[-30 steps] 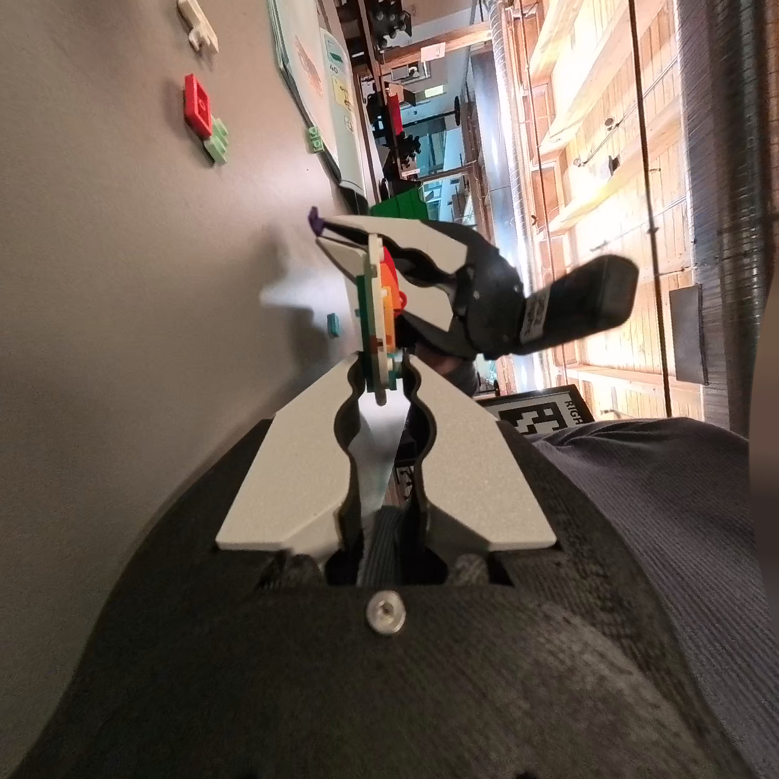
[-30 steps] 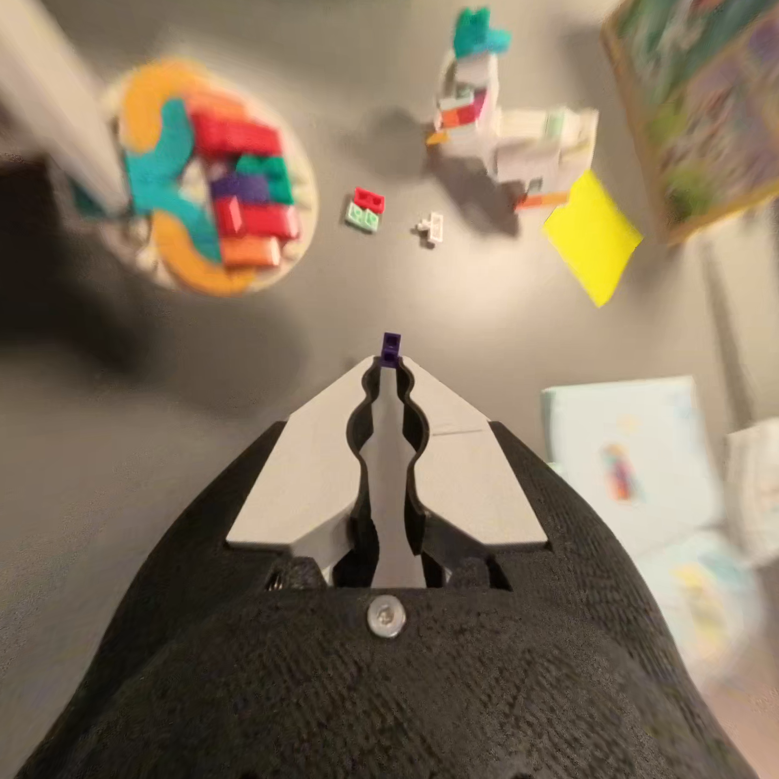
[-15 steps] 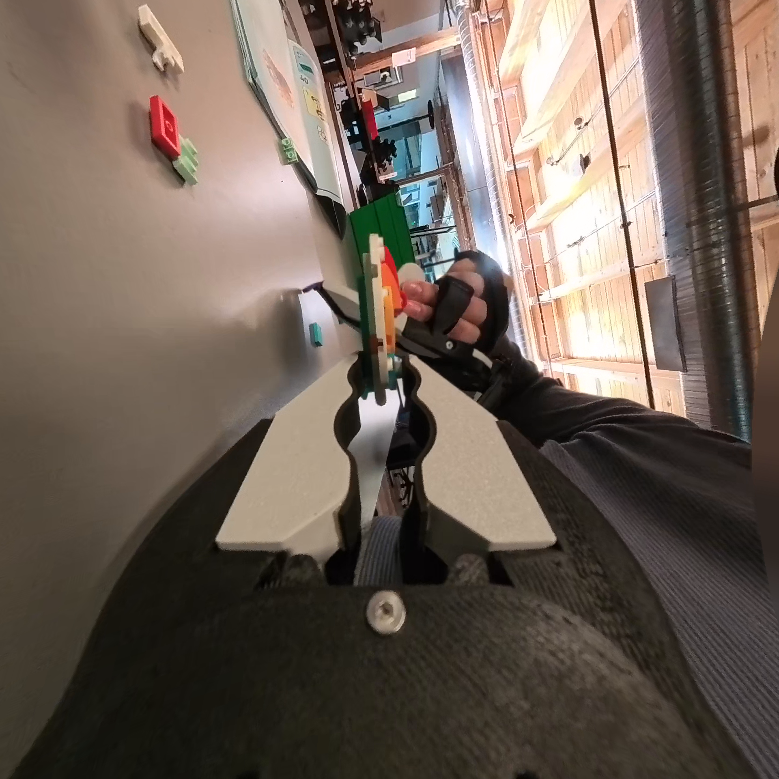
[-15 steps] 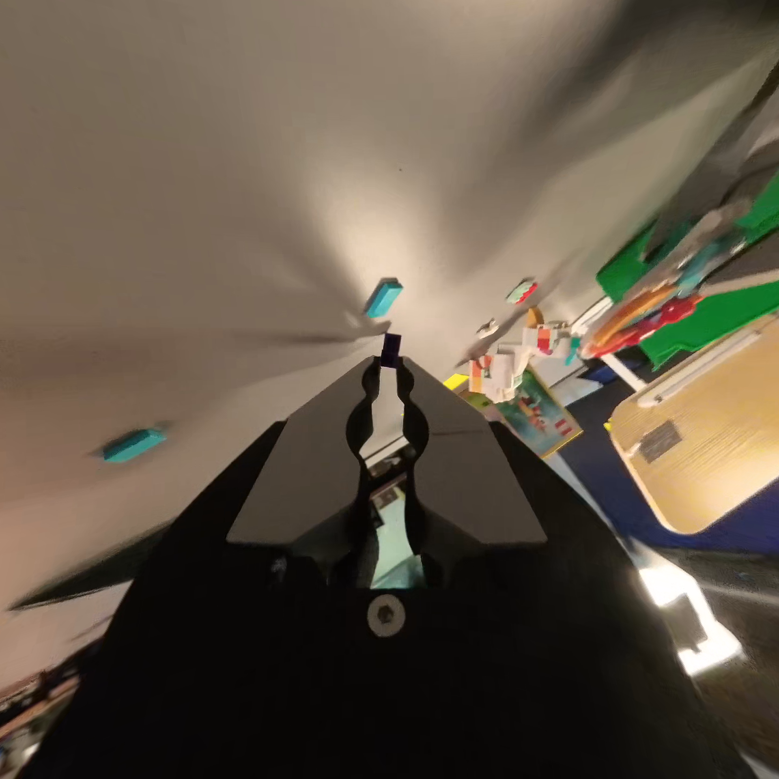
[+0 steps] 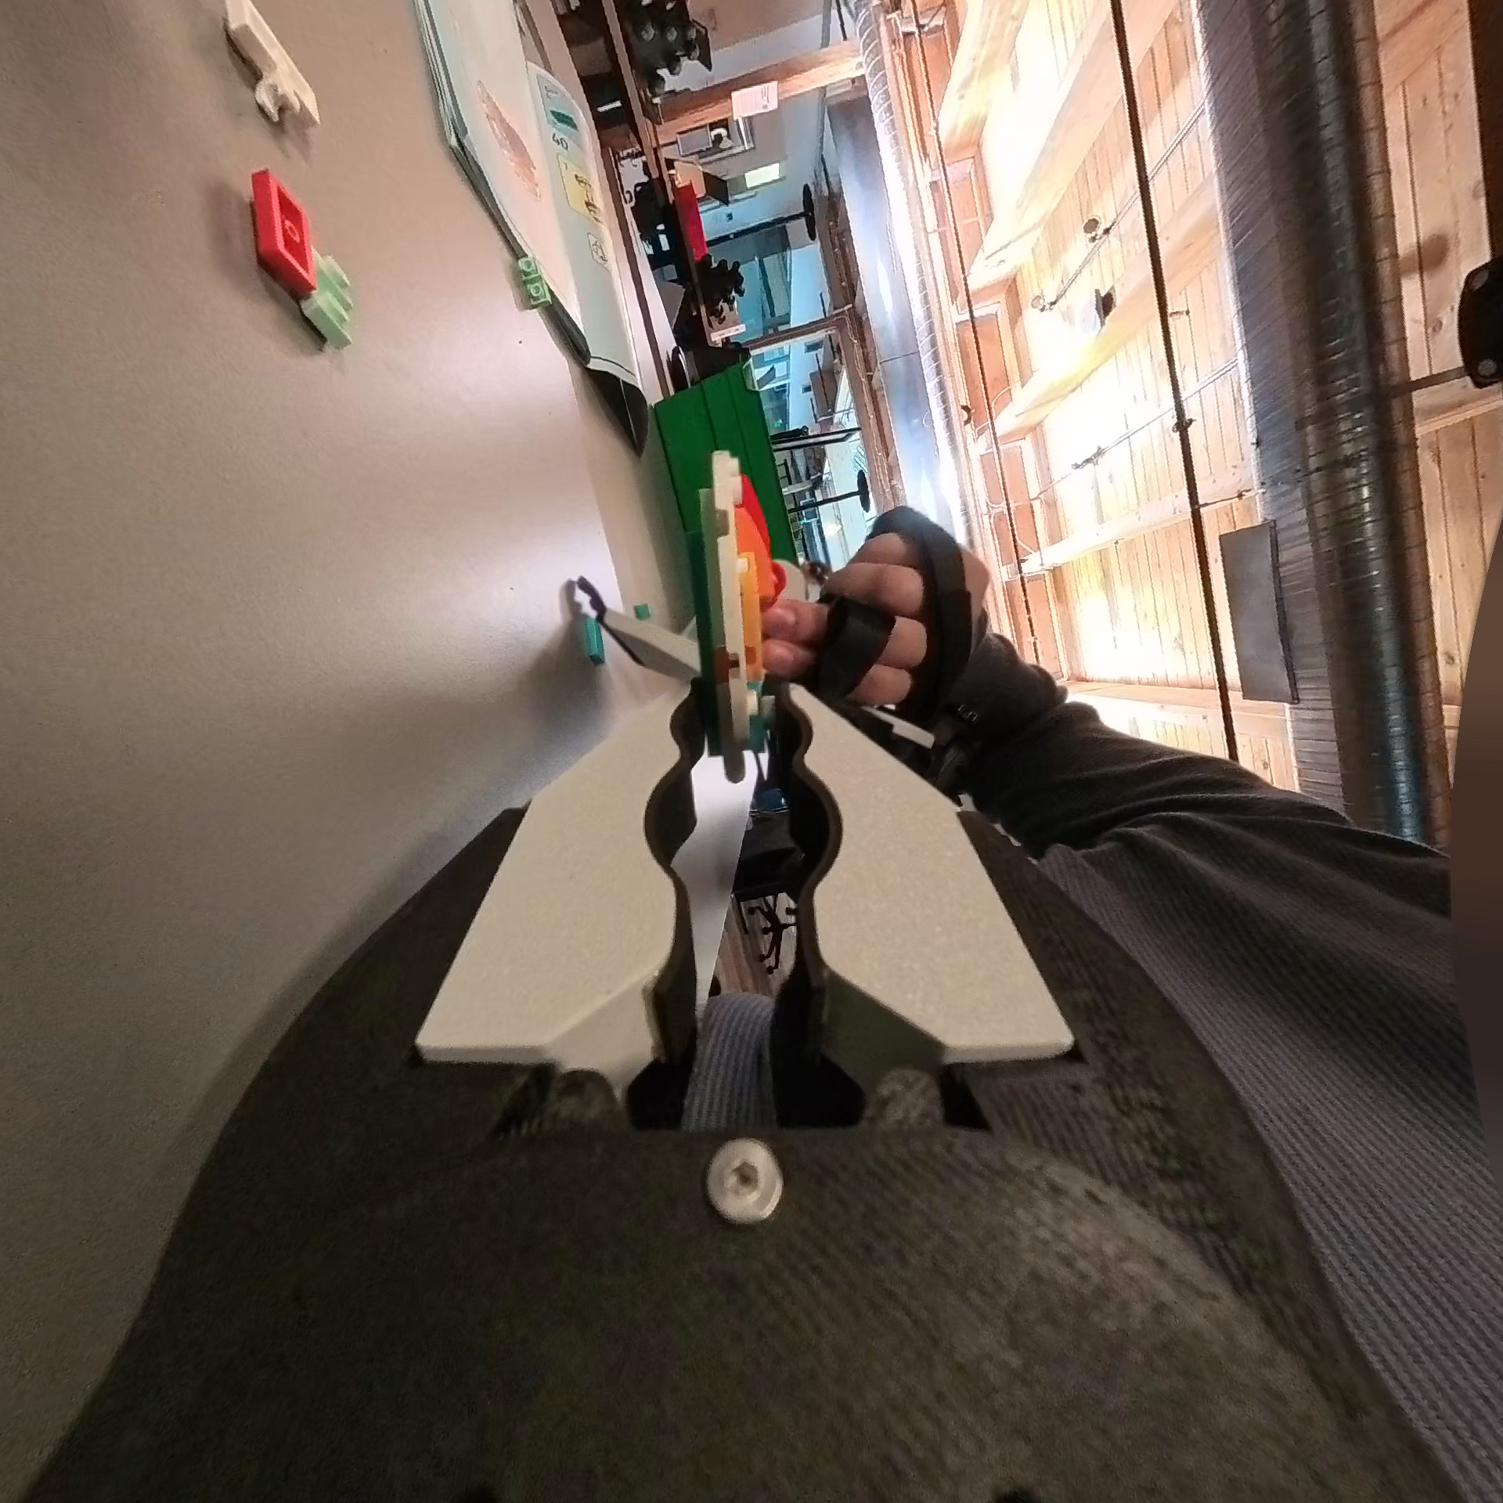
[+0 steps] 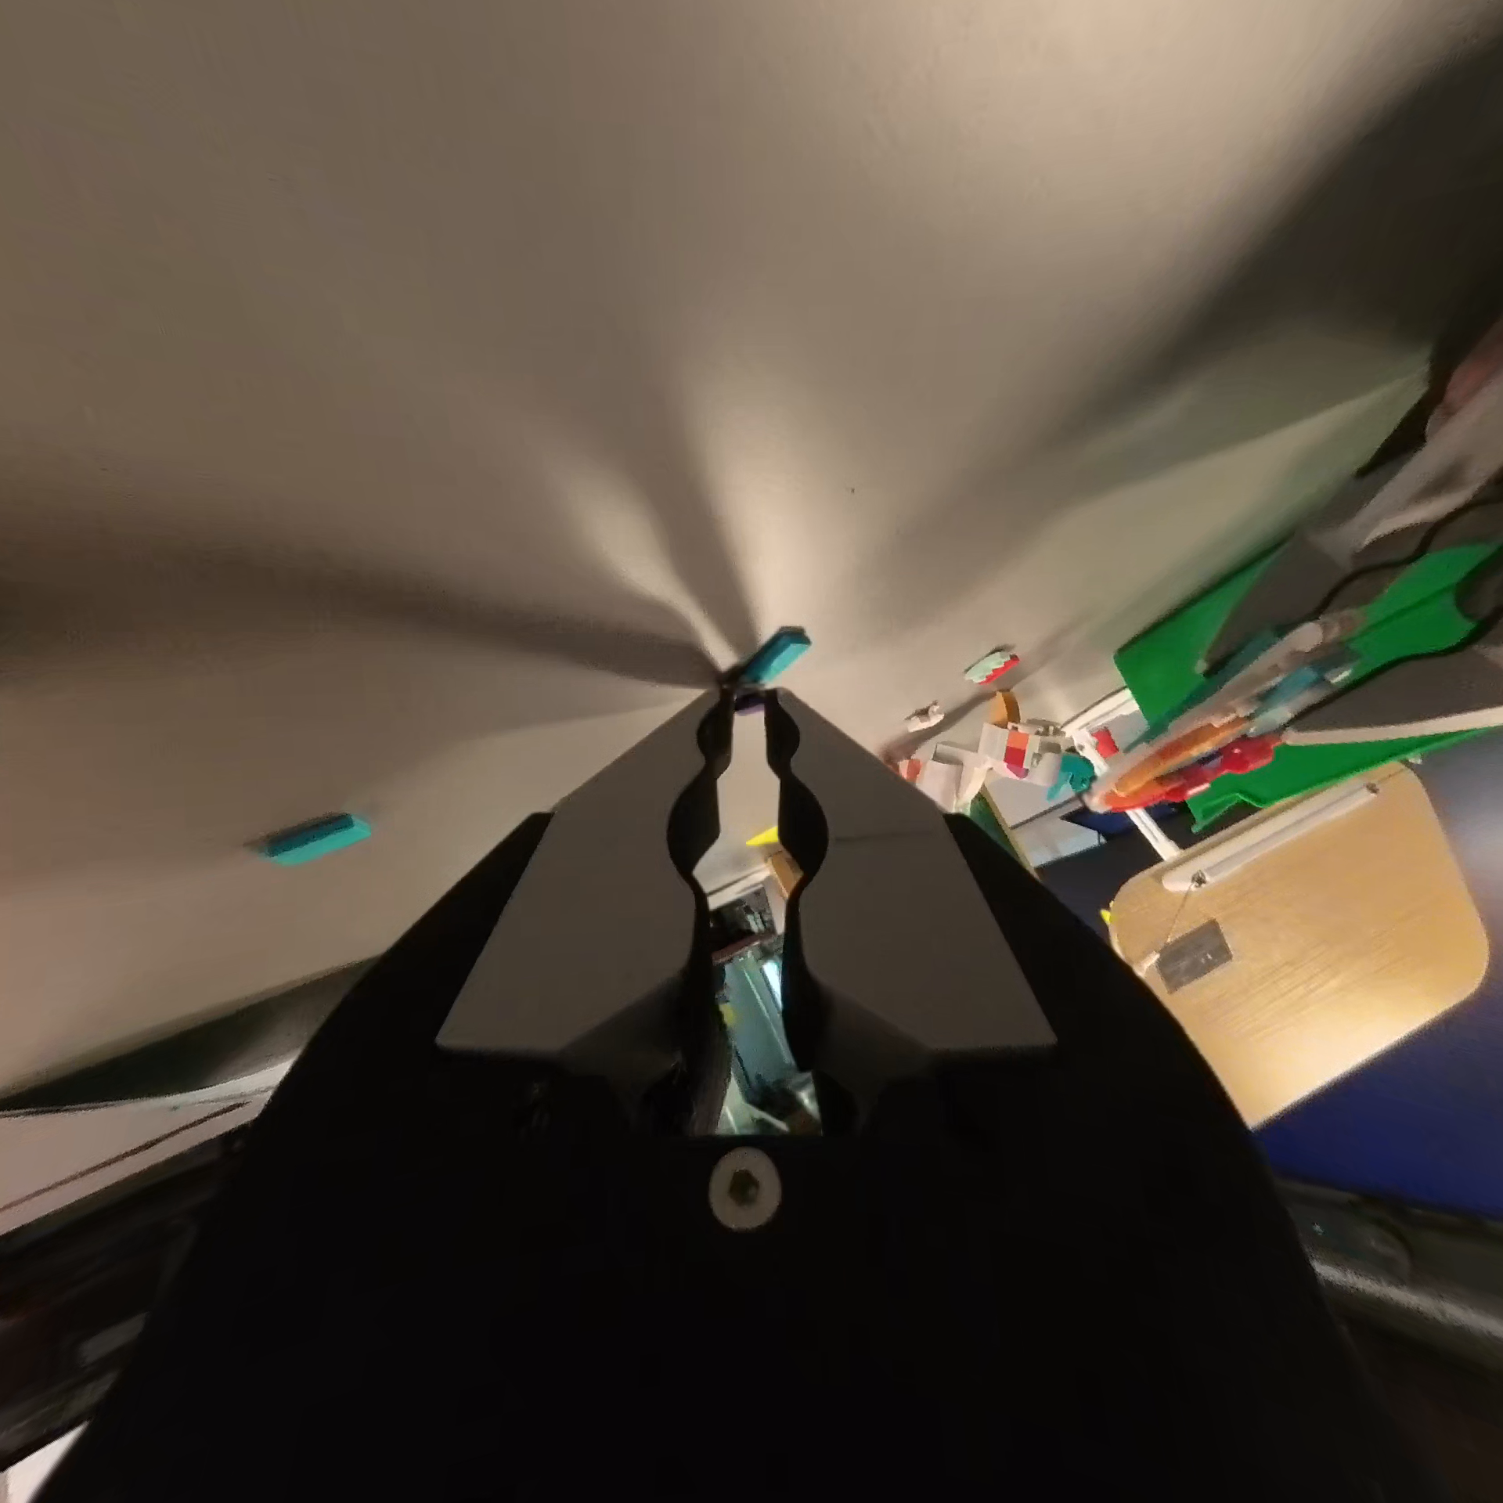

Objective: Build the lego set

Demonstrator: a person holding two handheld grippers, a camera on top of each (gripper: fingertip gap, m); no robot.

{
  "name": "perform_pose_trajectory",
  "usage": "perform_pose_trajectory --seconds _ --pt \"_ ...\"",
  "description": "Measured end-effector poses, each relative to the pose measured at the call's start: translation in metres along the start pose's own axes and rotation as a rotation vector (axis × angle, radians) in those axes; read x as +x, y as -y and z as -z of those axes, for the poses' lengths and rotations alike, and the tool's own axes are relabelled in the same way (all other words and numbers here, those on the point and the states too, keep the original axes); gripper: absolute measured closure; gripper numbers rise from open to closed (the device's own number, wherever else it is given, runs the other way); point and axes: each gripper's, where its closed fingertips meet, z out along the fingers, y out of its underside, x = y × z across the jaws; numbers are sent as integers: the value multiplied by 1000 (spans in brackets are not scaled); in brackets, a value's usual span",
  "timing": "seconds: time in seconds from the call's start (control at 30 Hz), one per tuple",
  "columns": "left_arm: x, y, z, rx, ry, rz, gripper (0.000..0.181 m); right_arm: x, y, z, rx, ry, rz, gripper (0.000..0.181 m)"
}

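Observation:
My left gripper [image 5: 736, 716] is shut on a round lego plate assembly [image 5: 728, 602], seen edge-on with green, white, orange and red layers. It is held upright above the grey table [image 5: 244, 651]. My right gripper [image 6: 748, 699] is shut on a small purple brick [image 6: 751, 706], its tips low against the table and right next to a teal brick [image 6: 777, 655]. In the left wrist view the right gripper [image 5: 584, 592] shows past the assembly, beside the teal brick [image 5: 592, 644], held by a gloved hand [image 5: 886, 618].
A red square plate [image 5: 283, 232] with a light green piece [image 5: 332, 302], a white piece [image 5: 272, 73], an instruction booklet [image 5: 520, 163] and a green box [image 5: 712, 455] lie farther off. A second teal brick [image 6: 313, 838] and a white lego animal build [image 6: 1017, 748] are on the table.
My right gripper has swung from high over the table down to the surface beside the teal brick, still holding the purple brick. My left gripper keeps the plate assembly nearly in place.

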Motion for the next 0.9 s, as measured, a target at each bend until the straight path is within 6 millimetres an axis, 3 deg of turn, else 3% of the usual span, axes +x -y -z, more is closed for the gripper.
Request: perform_pose_trajectory --seconds 0.3,0.53,0.63,0.8,0.9 --pt "0 0 0 0 -6 3 167 6 -6 -7 -15 -22 -1 175" --pt "-1 1 1 3 0 10 167 5 -17 -3 -21 -18 -117 167" --pt "-1 1 0 1 4 9 167 -1 -26 -2 53 33 -441 165" --pt "-2 0 0 -1 10 9 167 13 -20 6 480 251 -1360 170" --pt "-2 0 0 0 11 9 167 13 -19 4 588 353 -1593 163"
